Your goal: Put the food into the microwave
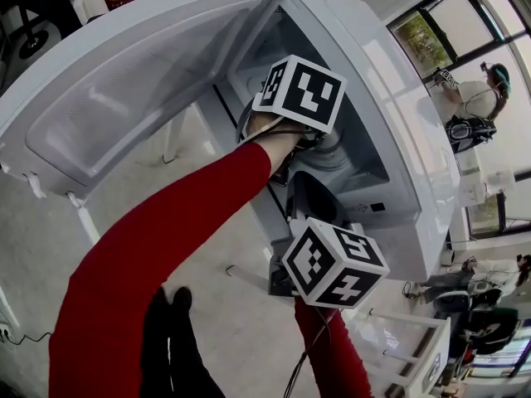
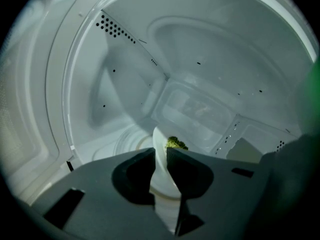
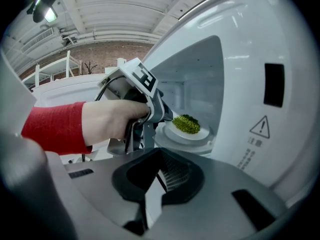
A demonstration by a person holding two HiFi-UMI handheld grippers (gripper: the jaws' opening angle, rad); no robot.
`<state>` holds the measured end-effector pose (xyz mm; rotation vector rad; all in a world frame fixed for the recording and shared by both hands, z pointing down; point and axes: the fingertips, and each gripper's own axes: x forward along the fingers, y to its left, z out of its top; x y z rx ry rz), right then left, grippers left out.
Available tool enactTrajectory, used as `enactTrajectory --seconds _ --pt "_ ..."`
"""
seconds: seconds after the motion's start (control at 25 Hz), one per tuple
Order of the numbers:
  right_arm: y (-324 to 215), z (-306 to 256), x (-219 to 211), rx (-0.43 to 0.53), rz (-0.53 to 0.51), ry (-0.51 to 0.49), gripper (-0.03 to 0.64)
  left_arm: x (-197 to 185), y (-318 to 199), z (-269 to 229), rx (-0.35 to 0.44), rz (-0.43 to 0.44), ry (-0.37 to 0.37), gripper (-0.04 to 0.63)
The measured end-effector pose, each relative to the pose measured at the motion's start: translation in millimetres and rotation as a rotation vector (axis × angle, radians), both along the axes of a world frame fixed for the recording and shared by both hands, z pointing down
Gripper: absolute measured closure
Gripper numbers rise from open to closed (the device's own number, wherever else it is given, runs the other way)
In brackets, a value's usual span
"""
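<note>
Microwaves: one, white microwave [image 1: 415,164], its cavity open toward the person
Doors: one door [image 1: 124,89], swung wide open, at the left in the head view
Turntables: one turntable [image 3: 185,145] on the cavity floor
Plates: one plate [image 3: 197,135], white and round, lying flat on the turntable inside the cavity
Food: one heap of green food [image 3: 186,123] on the middle of the plate, inside the microwave
Food's axis: the heap is slightly oblong, with its long axis running across the right gripper view, level with the plate
Plate's axis: round, so it has no long axis; the left gripper view shows it edge-on, with the rim running up the picture between the jaws
Grippers: two
Marker cubes: two, the left cube [image 1: 299,92] at the cavity mouth, the right cube [image 1: 333,262] below it and outside
Left gripper [image 2: 160,151]: reaches into the cavity; its jaws stand a little apart on either side of the plate's near rim, loosened rather than clamped
Right gripper [image 3: 159,159]: outside the microwave, pointing at the cavity; jaws drawn together with nothing between them
Hands in view: one, the left hand [image 3: 112,121], wrapped round the left gripper's handle, with a red sleeve [image 1: 166,247] behind it
</note>
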<state>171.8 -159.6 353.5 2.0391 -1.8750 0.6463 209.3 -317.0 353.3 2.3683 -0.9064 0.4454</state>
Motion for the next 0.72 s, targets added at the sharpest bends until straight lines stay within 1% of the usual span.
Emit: enactTrajectory --seconds 0.12,0.2,0.32,0.52,0.72 --pt "0.2 -0.5 -1.7 0.0 -0.003 -0.001 0.602 -1.1 -0.6 -1.5 0.013 0.001 0.0 0.518" --pt "0.6 -1.1 -2.5 -0.002 -0.007 -0.002 0.603 -2.0 -0.4 -0.1 0.022 0.005 -0.013 0.515" --pt "1.1 -0.8 -2.2 -0.001 -0.011 -0.003 0.603 -4.1 0.0 7.7 0.017 0.005 -0.034 0.503" --pt "-0.5 1.9 -2.1 0.0 -0.017 -0.004 0.603 -6.0 -2.0 12.6 0.015 0.001 -0.033 0.499" --pt "-2.1 2.8 -2.8 -0.004 -0.02 -0.004 0.603 -4.0 -2.8 12.6 0.036 0.028 -0.07 0.499"
